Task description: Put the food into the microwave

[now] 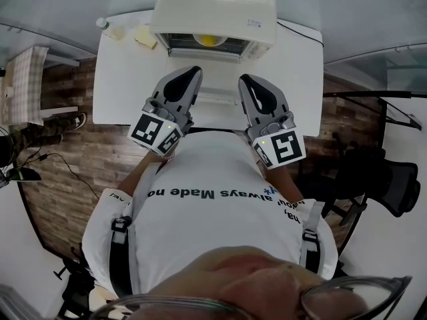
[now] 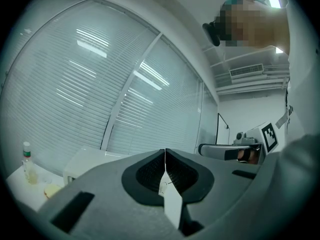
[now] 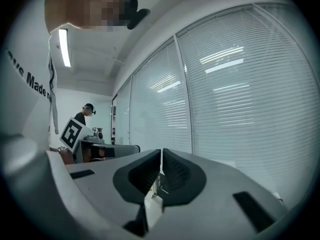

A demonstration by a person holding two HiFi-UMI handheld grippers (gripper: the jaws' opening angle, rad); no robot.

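White table [image 1: 120, 79] stretches across the far side of a wood-plank floor [image 1: 67, 172], and the microwave [image 1: 213, 9] sits at its far edge, straight ahead of me. The food [image 1: 209, 40], a yellow lump, shows inside the microwave's front, so it looks to me already in place. I hold my left gripper [image 1: 193, 72] and right gripper [image 1: 245, 80] side by side near my chest, well short of the microwave. Each has its jaws pressed together on nothing.

What is left, as I judge it, is shutting the microwave, if it stands open at all. From above I cannot tell whether I see the food through an opening or through glass. To finish well I would reach with one gripper only and keep its jaws clenched, so the blunt tip pushes flat and square. I would press slowly so the microwave does not slide on the table, and steer clear of the bottle [image 1: 101, 23] at the far left corner.

Only the head view shows the food. The left gripper view adds the window blinds [image 2: 100, 84] behind the microwave and shows the bottle standing upright. The right gripper view alone shows another person [image 3: 88, 115] far off across the room.
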